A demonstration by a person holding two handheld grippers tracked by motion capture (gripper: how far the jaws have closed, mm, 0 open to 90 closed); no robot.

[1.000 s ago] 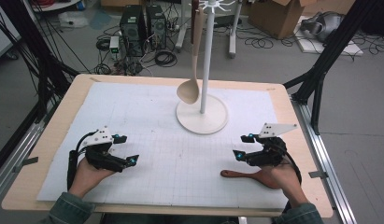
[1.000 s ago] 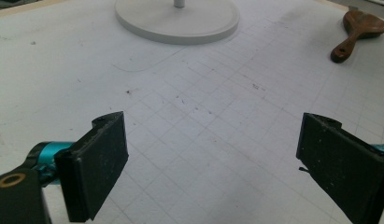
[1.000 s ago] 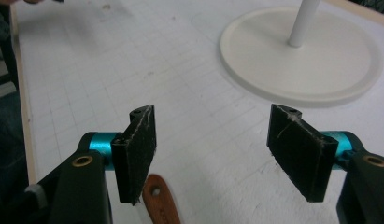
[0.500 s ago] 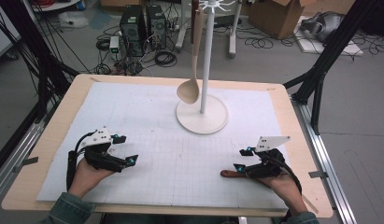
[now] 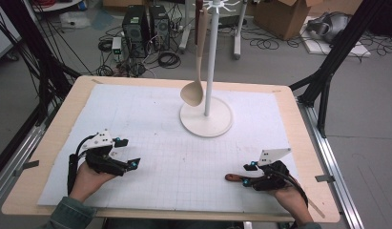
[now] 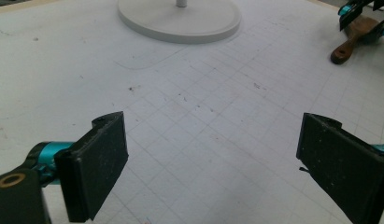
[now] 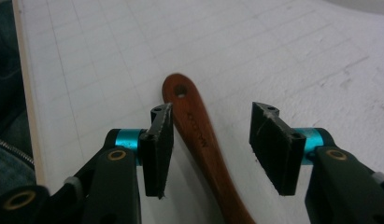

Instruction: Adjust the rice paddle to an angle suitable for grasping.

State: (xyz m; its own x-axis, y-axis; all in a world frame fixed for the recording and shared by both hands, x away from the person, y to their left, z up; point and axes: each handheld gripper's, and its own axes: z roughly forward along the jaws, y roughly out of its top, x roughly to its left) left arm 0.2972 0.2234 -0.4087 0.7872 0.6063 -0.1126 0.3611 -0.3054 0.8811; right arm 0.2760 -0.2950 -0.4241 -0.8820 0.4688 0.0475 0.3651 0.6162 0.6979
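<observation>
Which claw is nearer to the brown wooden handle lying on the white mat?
The right claw. Its jaws, which have just been closing, straddle the brown wooden handle without yet pressing it. The left claw rests open far across the white mat.

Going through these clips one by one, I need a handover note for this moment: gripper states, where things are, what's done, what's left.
Right gripper: down over the brown wooden utensil handle lying on the white mat; jaws have just been closing, straddling the handle, right pad not yet pressing.
Left gripper: open, nothing between its jaws, near the mat's left side.
White stand mid-table, with a pale ladle hanging from it.
Done: approach. Left: grip and lift; hanging it on the stand looks likely.
</observation>
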